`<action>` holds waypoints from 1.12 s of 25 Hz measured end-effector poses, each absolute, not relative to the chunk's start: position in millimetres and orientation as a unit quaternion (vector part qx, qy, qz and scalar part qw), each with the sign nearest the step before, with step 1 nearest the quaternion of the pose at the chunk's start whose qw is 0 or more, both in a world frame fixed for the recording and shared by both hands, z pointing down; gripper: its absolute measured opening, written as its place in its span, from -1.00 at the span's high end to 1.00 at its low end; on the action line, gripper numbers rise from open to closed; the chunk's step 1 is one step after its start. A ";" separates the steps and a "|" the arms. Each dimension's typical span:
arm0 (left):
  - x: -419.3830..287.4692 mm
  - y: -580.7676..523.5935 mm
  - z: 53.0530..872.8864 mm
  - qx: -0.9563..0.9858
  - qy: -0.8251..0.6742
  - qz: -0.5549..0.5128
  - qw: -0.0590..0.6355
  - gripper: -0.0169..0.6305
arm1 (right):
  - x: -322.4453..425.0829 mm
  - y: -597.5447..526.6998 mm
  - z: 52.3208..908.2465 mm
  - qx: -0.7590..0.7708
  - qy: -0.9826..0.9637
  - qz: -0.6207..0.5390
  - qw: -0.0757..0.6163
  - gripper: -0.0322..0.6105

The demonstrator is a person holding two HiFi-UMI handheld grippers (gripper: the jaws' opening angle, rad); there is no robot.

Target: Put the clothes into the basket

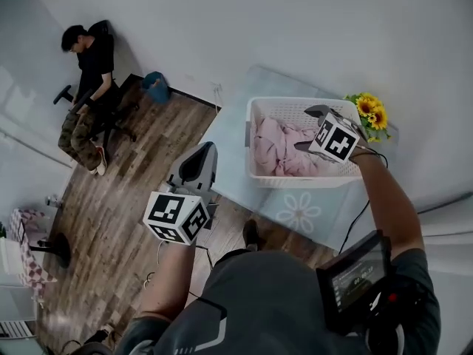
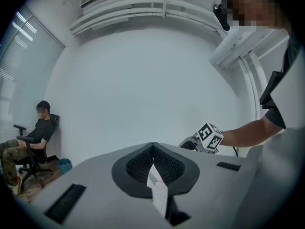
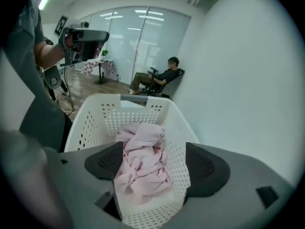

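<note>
White walls and a wood floor (image 1: 126, 198) frame a pale blue table (image 1: 303, 213), right of centre in the head view, that carries a white perforated laundry basket (image 1: 295, 180). A pink garment (image 1: 277, 150) lies crumpled inside the basket, against its floor. Sunflowers (image 1: 369, 113) stand just beside the basket's right rim. The right gripper (image 1: 307, 129) hangs over the basket with its jaws spread wide and nothing between the pads; its own view looks down on the garment below. The left gripper (image 1: 198, 161), lower left of the basket and over the floor, has its jaws closed together and holds no clothing. A seated person (image 1: 89, 87) is at upper left. The drop looks done: the garment is in. No other clothes show, so the next move would be lifting clear of the rim without snagging the fabric.
</note>
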State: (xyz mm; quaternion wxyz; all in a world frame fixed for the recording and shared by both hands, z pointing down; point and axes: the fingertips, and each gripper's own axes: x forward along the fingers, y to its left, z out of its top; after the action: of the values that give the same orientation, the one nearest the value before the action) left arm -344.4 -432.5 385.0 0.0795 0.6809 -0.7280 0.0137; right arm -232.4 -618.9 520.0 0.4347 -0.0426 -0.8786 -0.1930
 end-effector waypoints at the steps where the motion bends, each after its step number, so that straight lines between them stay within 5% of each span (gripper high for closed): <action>1: -339.6 -430.8 382.4 0.681 -0.729 0.016 0.074 0.92 | -227.9 -618.9 504.6 -0.033 -0.886 -0.195 0.420 -0.38; 14: -256.2 -391.2 347.6 0.702 -0.710 -0.013 0.053 0.92 | -135.4 -537.7 360.4 0.045 -0.975 -0.087 0.198 -0.37; 20: -217.9 -378.1 345.1 0.708 -0.704 0.051 0.015 0.92 | -104.4 -512.6 344.9 0.078 -0.983 -0.064 0.155 -0.36; 28: -217.4 -359.4 341.9 0.715 -0.698 -0.004 0.036 0.92 | -86.8 -496.8 327.8 0.168 -0.982 -0.025 0.082 -0.13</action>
State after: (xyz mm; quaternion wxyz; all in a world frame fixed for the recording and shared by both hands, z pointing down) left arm -217.4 -359.4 341.9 0.0363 0.7151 -0.6981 -0.0035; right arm -86.8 -496.8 327.8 0.0816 0.1682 -0.9821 -0.0248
